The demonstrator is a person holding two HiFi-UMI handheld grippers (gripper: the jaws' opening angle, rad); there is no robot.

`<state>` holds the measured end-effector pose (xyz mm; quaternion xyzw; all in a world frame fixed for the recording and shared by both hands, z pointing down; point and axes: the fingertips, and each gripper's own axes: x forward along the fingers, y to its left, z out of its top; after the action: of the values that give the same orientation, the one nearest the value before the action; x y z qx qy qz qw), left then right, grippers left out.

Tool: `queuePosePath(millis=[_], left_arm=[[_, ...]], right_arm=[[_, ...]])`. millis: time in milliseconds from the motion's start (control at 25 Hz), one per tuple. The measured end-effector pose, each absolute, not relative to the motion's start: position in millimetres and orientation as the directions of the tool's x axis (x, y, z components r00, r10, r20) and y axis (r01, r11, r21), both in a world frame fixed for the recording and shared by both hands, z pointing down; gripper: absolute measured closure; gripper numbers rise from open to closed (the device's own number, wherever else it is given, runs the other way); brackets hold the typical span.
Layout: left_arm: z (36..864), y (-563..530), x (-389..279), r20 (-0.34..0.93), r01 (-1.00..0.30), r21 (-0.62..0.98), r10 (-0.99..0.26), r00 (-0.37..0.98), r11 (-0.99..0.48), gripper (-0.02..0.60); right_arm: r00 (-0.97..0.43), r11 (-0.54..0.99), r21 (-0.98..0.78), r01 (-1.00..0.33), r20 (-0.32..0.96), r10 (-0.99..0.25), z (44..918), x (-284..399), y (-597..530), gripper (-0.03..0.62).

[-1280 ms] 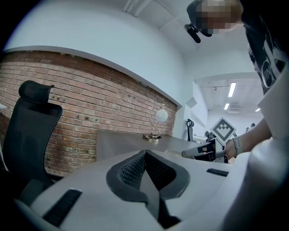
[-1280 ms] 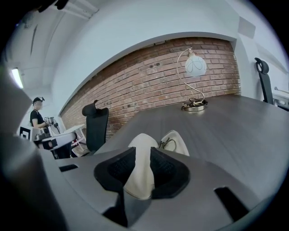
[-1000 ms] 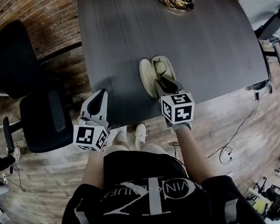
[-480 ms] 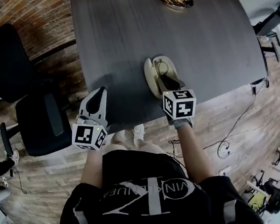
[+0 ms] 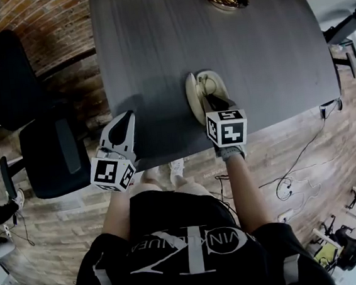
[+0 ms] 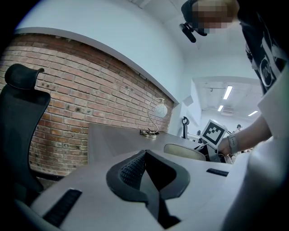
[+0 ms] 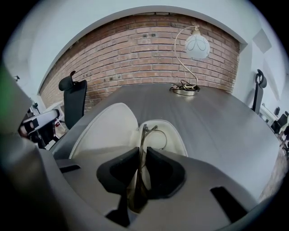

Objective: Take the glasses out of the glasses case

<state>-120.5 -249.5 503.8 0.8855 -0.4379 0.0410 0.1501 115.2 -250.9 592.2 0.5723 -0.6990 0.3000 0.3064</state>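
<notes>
Head view: cam high up, facing steeply down on the near edge of the table [image 5: 155, 46], w/ the person's torso [image 5: 181, 233] at bottom; farthest off. Left gripper view: cam low, approx. tabletop level, looking almost flat across the table twd a brick wall [image 6: 90, 94]. Right gripper view: cam tilted down, v. close over the open case [image 7: 108, 131] and glasses [image 7: 142, 140], wall behind. All 3 share table, case, lamp [image 7: 197, 46].

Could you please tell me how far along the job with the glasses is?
Done: the case lies open on the table. In hand: the right gripper has just been closing its jaws and now pinches the glasses, which sit inside the case. Left: lift them out. The left gripper is shut, empty.
</notes>
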Motion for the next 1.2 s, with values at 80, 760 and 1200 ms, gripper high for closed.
queuePosePath(millis=[80, 760, 1200], left_arm=[[504.6, -248.5, -120.6, 0.205, -0.787, 0.233, -0.763, 0.614, -0.571, 0.566], [493.9, -238.8, -130.7, 0.189, -0.796, 0.224, -0.777, 0.601, -0.562, 0.566], [481.3, -232.3, -130.1, 0.167, -0.794, 0.207, -0.779, 0.604, -0.571, 0.566]], right_arm=[[-0.159, 0.163, -0.073, -0.984, 0.774, -0.612, 592.9, 115.6, -251.3, 0.531], [-0.208, 0.158, -0.136, -0.978, 0.709, -0.674, 561.7, 109.0, -252.1, 0.559], [-0.284, 0.145, -0.261, -0.954, 0.639, -0.715, 540.9, 94.7, -246.1, 0.559]])
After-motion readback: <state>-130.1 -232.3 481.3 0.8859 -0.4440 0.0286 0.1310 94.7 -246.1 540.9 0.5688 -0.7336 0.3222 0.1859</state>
